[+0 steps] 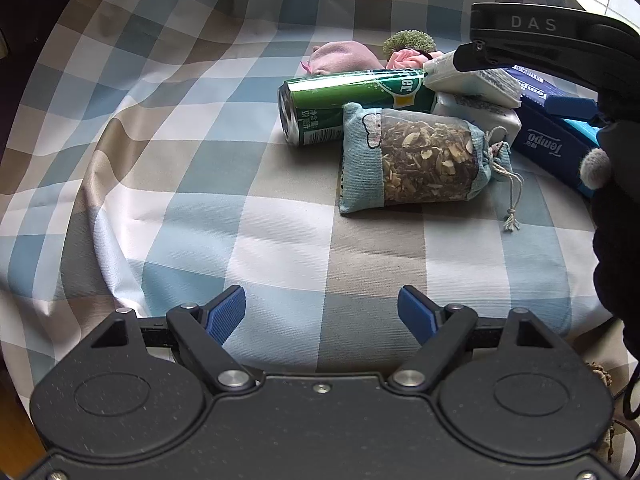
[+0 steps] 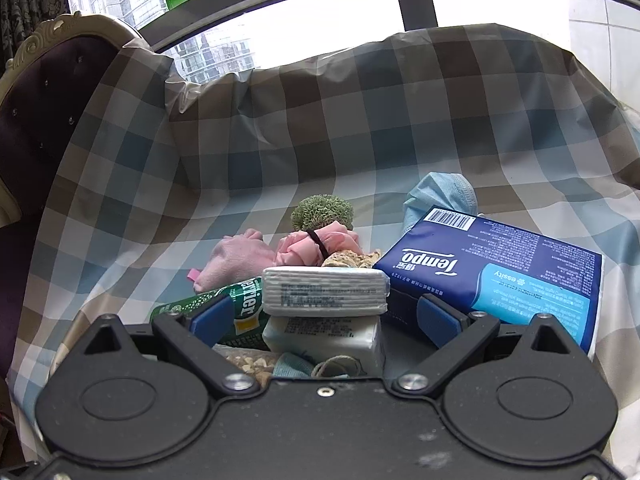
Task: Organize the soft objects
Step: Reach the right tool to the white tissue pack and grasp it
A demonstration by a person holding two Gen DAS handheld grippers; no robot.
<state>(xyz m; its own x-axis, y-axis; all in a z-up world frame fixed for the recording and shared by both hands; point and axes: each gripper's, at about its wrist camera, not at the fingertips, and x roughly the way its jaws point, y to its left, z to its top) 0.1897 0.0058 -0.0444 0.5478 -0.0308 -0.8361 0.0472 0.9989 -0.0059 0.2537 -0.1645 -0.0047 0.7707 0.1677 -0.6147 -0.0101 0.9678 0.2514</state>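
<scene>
left gripper (image 1: 322, 312): jaws apart, empty, angled down | right gripper (image 2: 326, 316): jaws wide, gripping nothing

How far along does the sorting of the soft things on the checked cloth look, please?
Nothing looks sorted yet: the herb sachet, green can, tissue packs and blue Tempo pack lie in one heap. In hand: nothing; the left tool is open over bare cloth, the right tool open before the tissue packs. All remains.
</scene>
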